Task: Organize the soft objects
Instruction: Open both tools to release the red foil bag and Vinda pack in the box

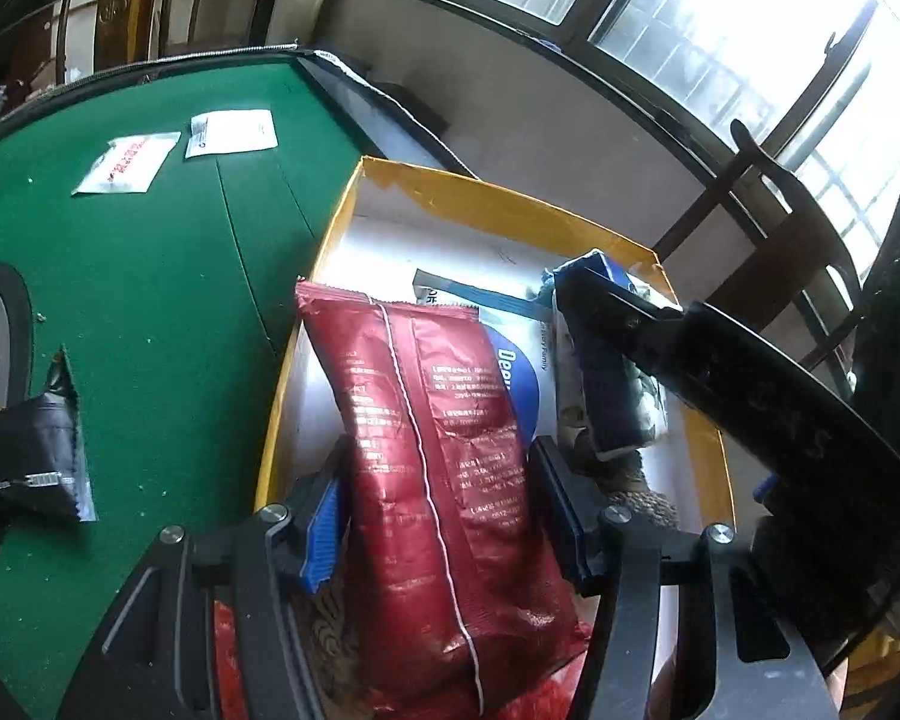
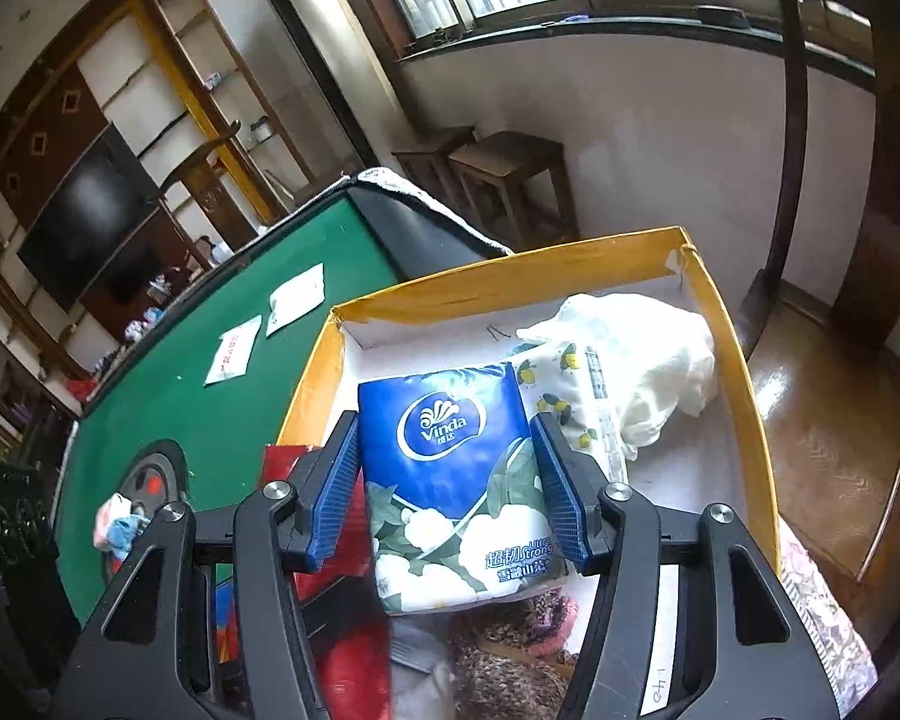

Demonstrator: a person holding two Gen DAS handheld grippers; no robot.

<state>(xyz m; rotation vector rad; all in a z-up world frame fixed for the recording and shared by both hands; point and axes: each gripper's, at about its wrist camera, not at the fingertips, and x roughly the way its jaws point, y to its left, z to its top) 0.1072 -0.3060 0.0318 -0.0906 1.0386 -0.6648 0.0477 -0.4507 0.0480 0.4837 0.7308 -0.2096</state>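
Soft packs are going into the yellow box (image 2: 510, 276) that sits at the right end of the green table (image 1: 150, 300). The left gripper (image 1: 444, 510) is squeezing a red snack bag (image 1: 438, 450) and holds it over the near left part of the box. The right gripper (image 2: 447, 492) is squeezing a blue tissue pack (image 2: 450, 450) over the middle of the box, near a white cloth (image 2: 648, 354) in the far right corner. I think the good way is to lower each pack into a bare spot, side by side, then let go gently. Dropping from high up could make the packs flop over the edge.
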